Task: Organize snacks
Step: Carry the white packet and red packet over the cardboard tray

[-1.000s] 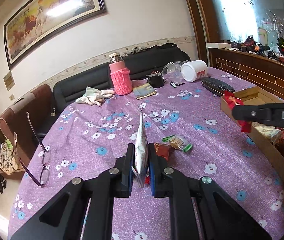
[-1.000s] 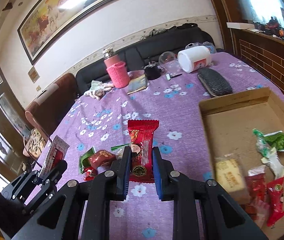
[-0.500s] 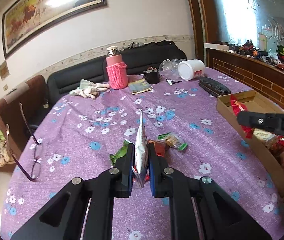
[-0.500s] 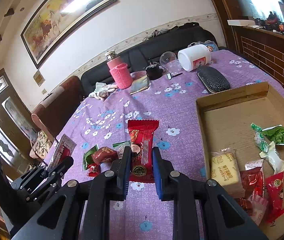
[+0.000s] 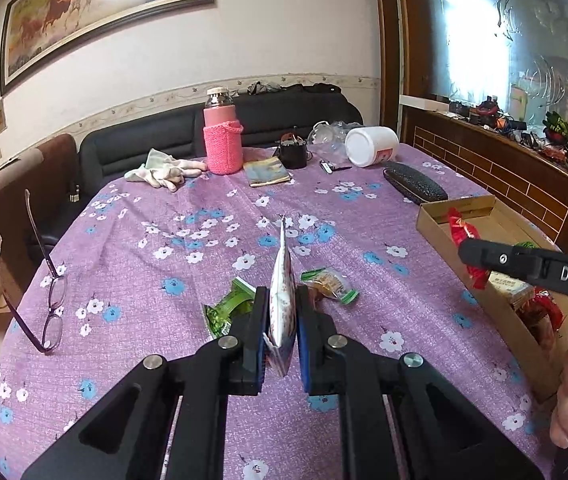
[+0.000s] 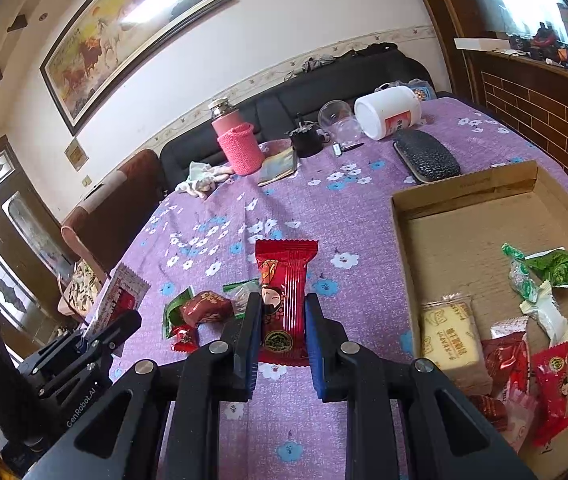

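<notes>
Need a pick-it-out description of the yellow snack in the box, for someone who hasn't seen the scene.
Start at the cardboard box on the purple floral tablecloth. Along its near-left wall lies the pale yellow packet, flat, in clear wrap. Its neighbours are red or green wrappers; it alone is a pale yellow rectangular block.

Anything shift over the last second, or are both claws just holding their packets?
No grip changed. The left claw swung slightly, bringing a green packet into view below it. It stays clamped on the white packet, the right claw on the red packet.
</notes>
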`<state>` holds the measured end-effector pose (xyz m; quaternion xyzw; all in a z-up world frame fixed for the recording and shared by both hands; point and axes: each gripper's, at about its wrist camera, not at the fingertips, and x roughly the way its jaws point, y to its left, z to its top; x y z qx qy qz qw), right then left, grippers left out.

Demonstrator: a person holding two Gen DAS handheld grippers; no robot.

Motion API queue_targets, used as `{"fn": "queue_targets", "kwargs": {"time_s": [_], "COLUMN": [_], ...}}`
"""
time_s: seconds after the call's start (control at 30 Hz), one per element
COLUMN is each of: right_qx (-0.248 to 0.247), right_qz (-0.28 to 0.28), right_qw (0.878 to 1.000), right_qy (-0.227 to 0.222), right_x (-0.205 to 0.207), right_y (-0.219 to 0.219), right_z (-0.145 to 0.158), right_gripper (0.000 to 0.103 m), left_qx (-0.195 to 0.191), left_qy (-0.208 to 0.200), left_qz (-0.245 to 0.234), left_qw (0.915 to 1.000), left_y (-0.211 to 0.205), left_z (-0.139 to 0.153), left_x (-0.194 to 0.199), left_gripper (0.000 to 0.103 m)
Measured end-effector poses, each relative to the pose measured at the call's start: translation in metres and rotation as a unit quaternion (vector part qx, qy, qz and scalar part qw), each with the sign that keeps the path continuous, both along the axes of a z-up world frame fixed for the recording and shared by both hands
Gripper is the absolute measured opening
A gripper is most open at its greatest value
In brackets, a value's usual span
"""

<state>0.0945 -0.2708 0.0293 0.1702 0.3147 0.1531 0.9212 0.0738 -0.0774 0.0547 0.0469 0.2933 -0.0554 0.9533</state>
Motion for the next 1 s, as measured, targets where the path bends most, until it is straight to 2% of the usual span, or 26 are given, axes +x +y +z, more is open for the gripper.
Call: {"fn": "queue_targets", "kwargs": {"time_s": [0.2,0.33,0.6,0.7,0.83,1.0], "right_qx": [0.013,0.036,0.086,0.102,0.134,0.171], "right_qz": [-0.021,-0.049,-0.096,-0.122,-0.165,-0.215], "right_qw": [1.0,0.998,0.991,0.985,0.971,0.954], "right_qy": [0.007,0.017,0.043,0.067,0.108,0.124], "right_x": [0.004,0.007,0.012,0.015,0.019,0.013], "right_y": [-0.017,-0.039,-0.09,-0.109,-0.138,-0.18], "right_z": [0.0,0.0,-0.003,-0.009,-0.026,-0.035], "right_gripper": [0.022,0.022,0.022,0.022,0.021,0.021], "left_qx": [-0.004,-0.001,0.01,-0.004,-0.032,-0.057], "left_qy": [0.022,0.028,0.036,0.047,0.071,0.113], "left_qz": [-0.006,-0.016,-0.083,-0.112,-0.148,-0.188], "left_qw": [0.9997,0.9995,0.9959,0.9926,0.9859,0.974], "left_y": [-0.007,-0.021,-0.09,-0.121,-0.164,-0.208], "left_z": [-0.006,0.0,0.02,0.021,0.016,-0.003], "left_x": [0.006,0.004,0.002,0.004,0.01,0.018], "left_gripper": [0.012,0.012,0.012,0.012,0.012,0.012]}}
